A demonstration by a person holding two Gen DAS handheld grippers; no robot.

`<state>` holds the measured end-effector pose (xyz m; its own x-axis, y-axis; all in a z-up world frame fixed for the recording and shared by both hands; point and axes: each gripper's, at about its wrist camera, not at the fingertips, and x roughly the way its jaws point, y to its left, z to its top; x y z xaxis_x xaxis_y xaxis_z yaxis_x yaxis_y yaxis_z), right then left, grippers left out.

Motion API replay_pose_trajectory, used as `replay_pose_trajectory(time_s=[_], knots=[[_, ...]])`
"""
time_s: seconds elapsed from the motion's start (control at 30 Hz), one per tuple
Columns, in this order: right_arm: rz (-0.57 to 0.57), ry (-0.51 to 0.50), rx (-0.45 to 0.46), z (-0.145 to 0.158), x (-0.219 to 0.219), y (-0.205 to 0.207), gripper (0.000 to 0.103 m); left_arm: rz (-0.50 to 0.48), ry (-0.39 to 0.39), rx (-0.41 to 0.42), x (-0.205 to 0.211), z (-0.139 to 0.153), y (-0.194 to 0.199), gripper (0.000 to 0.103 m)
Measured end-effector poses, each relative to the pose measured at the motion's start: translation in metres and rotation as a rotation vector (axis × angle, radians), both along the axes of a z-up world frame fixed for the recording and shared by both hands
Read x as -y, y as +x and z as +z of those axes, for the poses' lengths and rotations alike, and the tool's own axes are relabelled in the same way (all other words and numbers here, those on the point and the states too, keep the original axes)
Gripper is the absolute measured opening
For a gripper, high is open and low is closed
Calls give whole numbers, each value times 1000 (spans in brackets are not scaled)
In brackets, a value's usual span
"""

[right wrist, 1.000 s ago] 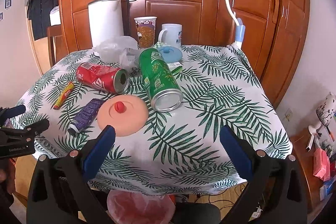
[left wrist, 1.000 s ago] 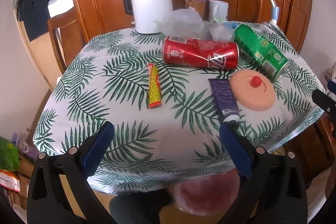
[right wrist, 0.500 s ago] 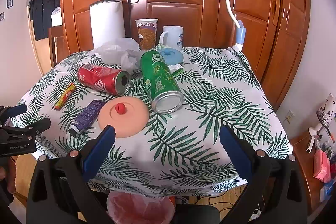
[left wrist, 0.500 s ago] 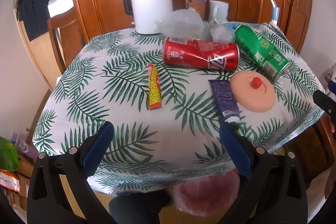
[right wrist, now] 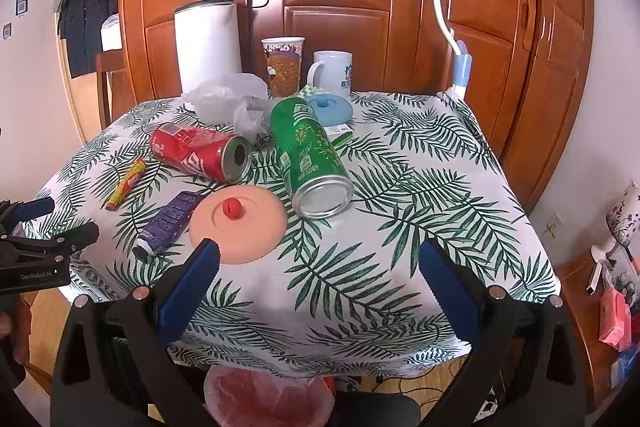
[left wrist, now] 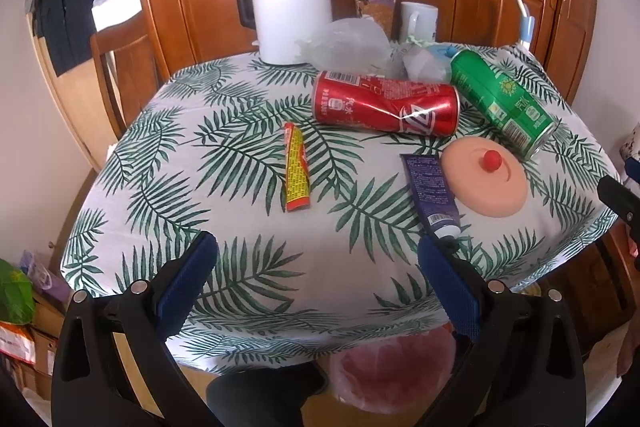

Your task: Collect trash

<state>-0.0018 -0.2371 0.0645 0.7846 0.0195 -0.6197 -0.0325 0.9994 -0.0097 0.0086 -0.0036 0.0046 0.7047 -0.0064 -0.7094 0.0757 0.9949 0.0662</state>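
1. Left wrist view: left gripper [left wrist: 316, 267] spread wide, empty, at the near table edge. Ahead: yellow wrapper [left wrist: 297, 167]; purple tube [left wrist: 431, 195] off its right finger; dented red can [left wrist: 386, 103] beyond. Can may roll if nudged. Pink-lined bin [left wrist: 394, 373] below, partly hidden.
2. Right wrist view: right gripper [right wrist: 318, 269] also wide open, empty. Green can [right wrist: 311, 155] ahead; peach lid [right wrist: 239, 225] by its left finger, risks being swept along. Bin [right wrist: 268, 401] underneath, cut off.

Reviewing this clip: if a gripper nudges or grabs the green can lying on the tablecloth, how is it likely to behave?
The green can lies on its side, so a sideways nudge would probably roll it, perhaps into the peach lid beside it. Its end looks open, so it is likely empty and light. The red can is already dented, suggesting thin walls that may crumple under a hard squeeze.
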Motion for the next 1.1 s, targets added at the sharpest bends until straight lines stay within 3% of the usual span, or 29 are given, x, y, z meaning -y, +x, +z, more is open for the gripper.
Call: replay_pose_trajectory(time_s=[0.23, 0.4, 0.57, 0.7, 0.8, 1.03, 1.1], knots=[[32, -45, 31, -4, -3, -3, 98, 30, -25, 5, -25, -1, 3, 97], [135, 66, 31, -7, -11, 3, 98, 20, -6, 2, -20, -5, 11, 97], [192, 61, 67, -7, -34, 12, 98, -6, 7, -6, -12, -10, 24, 97], [242, 108, 19, -16, -46, 36, 69, -7, -7, -13, -12, -13, 32, 97], [241, 94, -2, -25, -54, 51, 67, -10, -19, -19, -14, -16, 37, 97], [247, 79, -40, -35, -63, 68, 36, -15, -35, -23, -20, -20, 53, 97], [239, 67, -46, -38, -65, 71, 35, -16, -42, -23, -21, -21, 56, 97]])
